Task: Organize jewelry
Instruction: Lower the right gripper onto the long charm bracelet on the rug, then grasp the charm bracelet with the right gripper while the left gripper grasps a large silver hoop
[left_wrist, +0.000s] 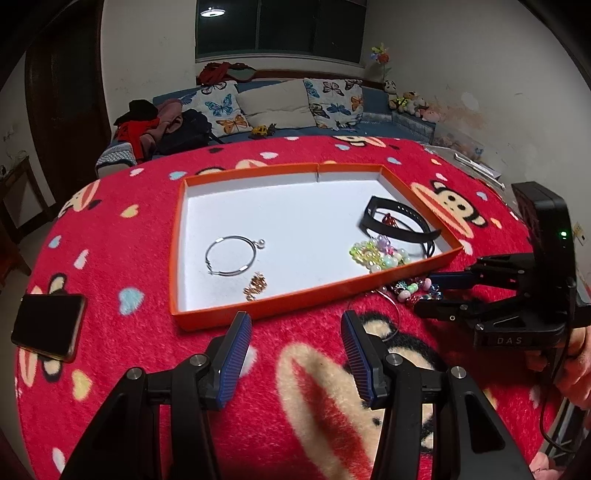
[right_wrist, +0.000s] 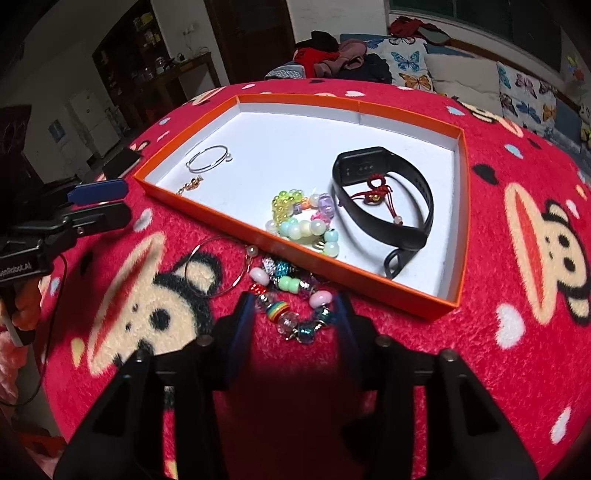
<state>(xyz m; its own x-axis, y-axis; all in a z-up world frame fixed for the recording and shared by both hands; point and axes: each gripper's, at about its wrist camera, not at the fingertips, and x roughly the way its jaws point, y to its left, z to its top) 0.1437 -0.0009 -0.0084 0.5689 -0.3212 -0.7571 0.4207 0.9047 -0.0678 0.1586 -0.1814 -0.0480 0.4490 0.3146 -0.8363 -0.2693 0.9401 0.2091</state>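
just outside the orange box (right_wrist: 369, 284), at its 6 o'clock edge, the right gripper (right_wrist: 295, 314) jaws sit partly open around the bead bracelet (right_wrist: 291, 302), not pinching it; left gripper (left_wrist: 295, 332) jaws half open, holding nothing.

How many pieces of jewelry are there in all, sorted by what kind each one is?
Thin silver hoops: 2, one in the orange tray at, one on the blanket at
Beaded bracelets: 2, pastel in the tray, multicoloured on the blanket
Black wristband: 1
Red knotted cord charm: 1
Small gold piece: 1
Total: 7
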